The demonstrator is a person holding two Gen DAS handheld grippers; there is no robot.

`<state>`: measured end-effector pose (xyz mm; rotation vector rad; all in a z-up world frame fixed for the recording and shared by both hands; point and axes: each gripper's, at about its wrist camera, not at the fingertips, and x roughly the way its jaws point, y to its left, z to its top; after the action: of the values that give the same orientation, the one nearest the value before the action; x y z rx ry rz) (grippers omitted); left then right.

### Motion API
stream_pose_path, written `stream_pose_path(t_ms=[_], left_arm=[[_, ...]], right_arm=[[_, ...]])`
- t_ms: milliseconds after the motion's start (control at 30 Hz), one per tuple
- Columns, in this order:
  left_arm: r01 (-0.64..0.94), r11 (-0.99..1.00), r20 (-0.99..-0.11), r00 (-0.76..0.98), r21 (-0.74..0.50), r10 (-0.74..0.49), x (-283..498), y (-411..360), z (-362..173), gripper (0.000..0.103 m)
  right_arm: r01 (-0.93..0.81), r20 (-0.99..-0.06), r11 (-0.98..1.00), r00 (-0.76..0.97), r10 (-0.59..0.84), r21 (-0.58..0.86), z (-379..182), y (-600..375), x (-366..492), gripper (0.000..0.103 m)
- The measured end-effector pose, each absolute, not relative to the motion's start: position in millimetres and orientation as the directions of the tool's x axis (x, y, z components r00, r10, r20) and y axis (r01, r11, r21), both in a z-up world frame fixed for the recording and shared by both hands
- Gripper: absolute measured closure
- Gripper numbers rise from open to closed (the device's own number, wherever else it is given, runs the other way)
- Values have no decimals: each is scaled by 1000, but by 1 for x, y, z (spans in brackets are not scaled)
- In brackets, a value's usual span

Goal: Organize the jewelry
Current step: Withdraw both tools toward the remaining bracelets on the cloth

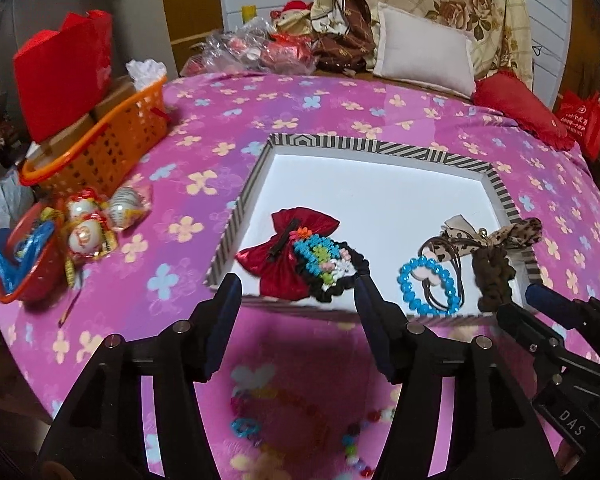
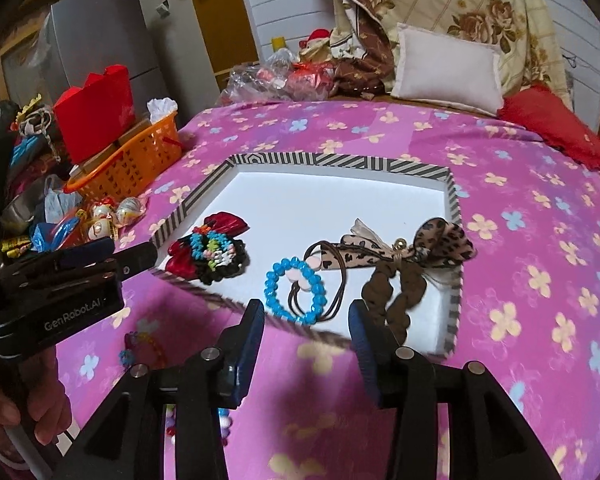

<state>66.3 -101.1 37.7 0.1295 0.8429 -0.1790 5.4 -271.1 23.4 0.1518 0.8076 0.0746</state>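
Note:
A shallow tray with a striped rim [image 1: 364, 146] [image 2: 340, 162] lies on the pink flowered bedspread. At its left sit a red satin bow [image 1: 284, 256] [image 2: 228, 224] and a bright beaded band on a black scrunchie [image 1: 320, 260] [image 2: 220, 256]. To the right are a blue bead bracelet [image 1: 428, 288] [image 2: 294, 290], thin brown hair ties and a leopard-print bow on a brown scrunchie [image 1: 492, 268] [image 2: 392, 292]. My left gripper [image 1: 296, 284] [image 2: 128, 254] hangs open before the tray's near left edge, holding nothing. My right gripper [image 2: 306, 310] [image 1: 540, 300] is open and bare near the blue bracelet. A blurred colourful bead necklace [image 1: 292, 428] [image 2: 144, 346] lies on the bedspread under the left gripper.
An orange basket [image 1: 100, 144] with a red paper bag [image 1: 64, 72] stands at the bed's left edge, beside wrapped sweets [image 1: 92, 220] and a red bowl [image 1: 24, 276]. A white pillow [image 1: 424, 52] and a red cushion [image 1: 516, 108] lie beyond the tray. A person's hand [image 2: 40, 412] holds the left gripper.

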Motion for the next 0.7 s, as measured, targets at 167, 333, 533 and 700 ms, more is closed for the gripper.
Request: stream_pose_path(t_ms=[167, 333, 533, 700], left_arm=[[193, 980, -733, 672, 44, -99, 41, -91, 46, 42], [185, 981, -718, 691, 65, -82, 17, -85, 52, 42], [179, 981, -699, 710, 70, -80, -6, -76, 57, 42], [167, 984, -693, 717, 57, -81, -20, -68, 60, 42]], right_arm=[[9, -705, 987, 701, 108, 160, 32, -265, -15, 58], [15, -699, 988, 708, 99, 156, 36, -260, -30, 49], [9, -689, 989, 719, 95, 146, 45, -250, -45, 43], [1, -683, 992, 725, 88, 130, 48, -241, -56, 40]])
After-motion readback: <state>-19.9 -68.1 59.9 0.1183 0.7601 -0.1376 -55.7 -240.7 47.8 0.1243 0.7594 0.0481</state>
